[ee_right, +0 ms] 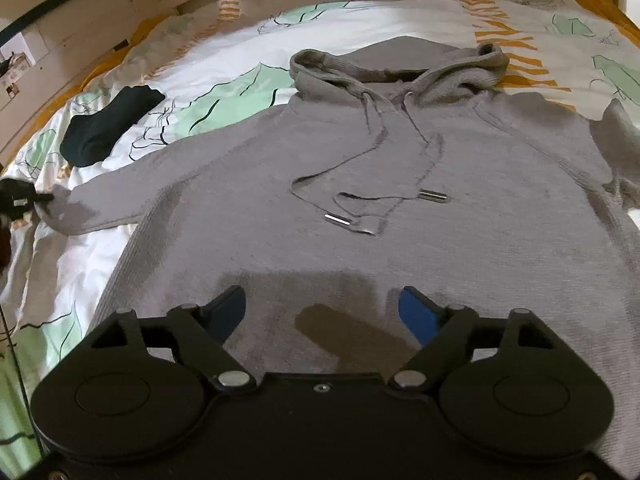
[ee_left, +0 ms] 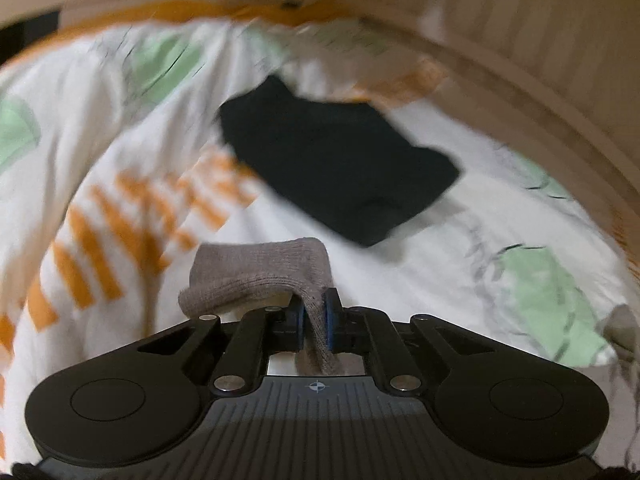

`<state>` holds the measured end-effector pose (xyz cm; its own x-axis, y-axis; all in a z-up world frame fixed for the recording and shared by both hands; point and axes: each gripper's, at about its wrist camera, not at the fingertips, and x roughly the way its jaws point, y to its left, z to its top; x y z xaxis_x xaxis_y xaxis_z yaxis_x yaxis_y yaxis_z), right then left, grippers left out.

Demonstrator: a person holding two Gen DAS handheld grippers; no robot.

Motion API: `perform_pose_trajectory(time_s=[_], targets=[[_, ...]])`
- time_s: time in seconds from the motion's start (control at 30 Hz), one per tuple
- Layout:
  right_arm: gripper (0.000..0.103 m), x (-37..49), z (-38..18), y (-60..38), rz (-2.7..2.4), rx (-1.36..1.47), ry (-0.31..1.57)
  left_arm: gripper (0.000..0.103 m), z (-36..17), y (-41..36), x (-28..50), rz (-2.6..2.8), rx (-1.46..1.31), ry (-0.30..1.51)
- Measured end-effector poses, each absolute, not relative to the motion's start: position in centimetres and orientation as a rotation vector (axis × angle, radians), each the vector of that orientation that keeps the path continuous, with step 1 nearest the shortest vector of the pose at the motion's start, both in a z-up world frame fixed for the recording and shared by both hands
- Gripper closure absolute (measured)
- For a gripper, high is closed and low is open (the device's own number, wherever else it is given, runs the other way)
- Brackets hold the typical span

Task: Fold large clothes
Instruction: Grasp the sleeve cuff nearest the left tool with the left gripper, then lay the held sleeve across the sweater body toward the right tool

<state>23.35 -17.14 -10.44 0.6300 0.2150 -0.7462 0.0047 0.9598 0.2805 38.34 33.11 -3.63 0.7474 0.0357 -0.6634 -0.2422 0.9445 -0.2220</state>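
A grey knit hoodie (ee_right: 280, 152) lies flat and face up on the bed, hood at the far end, with two metal-tipped drawstrings (ee_right: 338, 219) on its chest. My right gripper (ee_right: 322, 304) hovers open over the lower body of the hoodie, with nothing between its blue pads. My left gripper (ee_left: 314, 306) is shut on the grey sleeve cuff (ee_left: 256, 268), which folds over between its blue pads. In the right wrist view the left gripper (ee_right: 44, 198) shows at the far left edge, at the end of the hoodie's outstretched sleeve (ee_right: 112, 196).
A folded black garment (ee_left: 332, 160) (ee_right: 108, 124) lies on the patterned white, green and orange duvet (ee_left: 440, 280), beyond the sleeve. A wooden bed frame (ee_left: 520, 80) runs along the far side. The left wrist view is motion-blurred.
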Motion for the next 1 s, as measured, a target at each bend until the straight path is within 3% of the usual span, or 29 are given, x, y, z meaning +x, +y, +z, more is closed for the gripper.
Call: perform_pose_trajectory(time_s=[0.27,0.53,0.73,1.0], targets=[[0.021,21.1,-9.7,-20.6,0.090,0.197,0.885,0.094,5.2,22.1,38.1,-0.054,-0.222,0.591],[0.021,19.4,-9.5,-25.7,0.014,0.228,0.861,0.094,10.0,7.8,37.4,-0.275,-0.144,0.540],[0.021,19.6,-9.6,-28.9,-0.046,0.272,0.858,0.094,8.8,-1.9,37.2,-0.419,-0.129,0.543],[0.019,19.0,-8.5,-31.1,-0.066,0.334,0.831,0.094,3.3,-12.3,35.8,-0.577,-0.117,0.617]])
